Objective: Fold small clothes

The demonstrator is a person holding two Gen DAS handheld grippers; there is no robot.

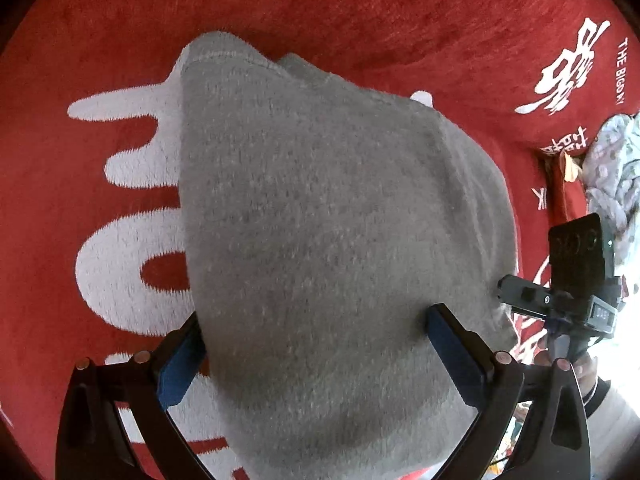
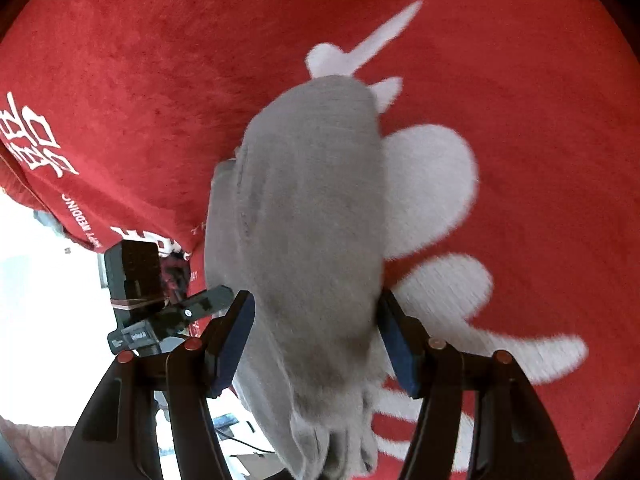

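Garment [image 1: 320,240]: grey knit piece, lying over a red cloth [image 1: 360,8] with white lettering.
Left gripper [image 1: 316,354]: jaws apart, blue pads at either side of the garment's near end, the fabric filling the gap.
Right gripper [image 2: 316,344]: jaws apart, the garment [image 2: 312,220] bunched between them, its folds trailing past the pads toward the camera.
Patterned fabric [image 1: 616,168]: at the cloth's right edge.

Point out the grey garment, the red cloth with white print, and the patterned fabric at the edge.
grey garment [image 1: 320,240], left wrist view, middle of its fuzzy surface.
red cloth [image 1: 320,8], left wrist view, bare red area beyond the garment.
patterned fabric [image 1: 612,168], left wrist view, its crumpled middle at the right edge.
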